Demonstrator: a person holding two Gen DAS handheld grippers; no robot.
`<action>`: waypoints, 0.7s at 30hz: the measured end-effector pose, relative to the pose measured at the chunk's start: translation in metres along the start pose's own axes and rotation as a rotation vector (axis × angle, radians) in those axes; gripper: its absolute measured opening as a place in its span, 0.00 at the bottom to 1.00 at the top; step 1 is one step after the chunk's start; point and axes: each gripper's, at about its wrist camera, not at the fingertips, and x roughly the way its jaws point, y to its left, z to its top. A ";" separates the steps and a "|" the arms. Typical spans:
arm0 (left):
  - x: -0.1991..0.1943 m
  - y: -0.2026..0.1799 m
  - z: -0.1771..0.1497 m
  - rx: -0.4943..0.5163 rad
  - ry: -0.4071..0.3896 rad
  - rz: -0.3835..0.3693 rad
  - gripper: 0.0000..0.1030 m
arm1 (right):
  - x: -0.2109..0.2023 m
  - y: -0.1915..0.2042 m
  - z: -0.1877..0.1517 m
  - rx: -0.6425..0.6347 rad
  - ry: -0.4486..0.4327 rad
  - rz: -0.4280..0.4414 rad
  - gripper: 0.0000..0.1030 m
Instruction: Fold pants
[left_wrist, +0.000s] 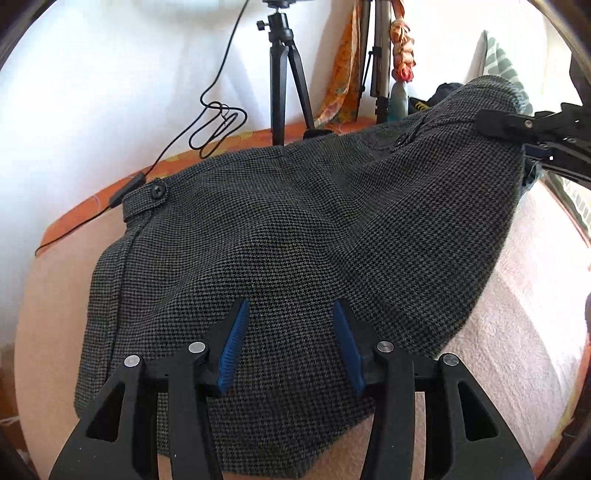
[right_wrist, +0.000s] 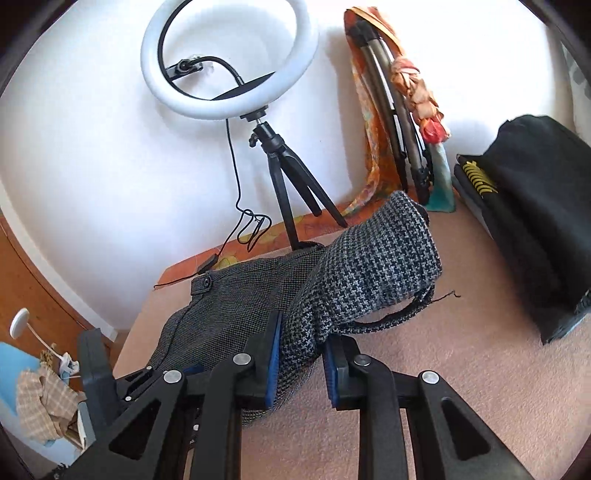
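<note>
Left claw (left_wrist: 290, 343) open over pants (left_wrist: 280, 251), right claw (right_wrist: 301, 354) pinching pants, ring light (right_wrist: 229, 59) right view only

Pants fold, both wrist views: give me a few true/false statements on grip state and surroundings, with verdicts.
1. The right gripper has a bunch of the houndstooth pants between its fingers. True.
2. The left gripper is clamped shut on the fabric. False: its jaws stand apart above the cloth, nothing pinched.
3. The pants lie fully flat. False: the part held by the right gripper is lifted off the pink blanket.
4. A ring light stands on a small tripod behind the pants. True.
5. The waistband button is hidden. False: it shows at the far left edge of the pants.
</note>
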 end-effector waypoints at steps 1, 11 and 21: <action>-0.011 0.005 -0.001 -0.019 -0.022 -0.008 0.45 | 0.002 0.008 0.003 -0.034 0.007 -0.003 0.19; -0.101 0.100 -0.028 -0.241 -0.204 0.116 0.45 | 0.016 0.096 0.011 -0.368 0.043 -0.020 0.19; -0.140 0.194 -0.079 -0.599 -0.309 0.176 0.45 | 0.063 0.206 -0.037 -0.757 0.132 -0.002 0.18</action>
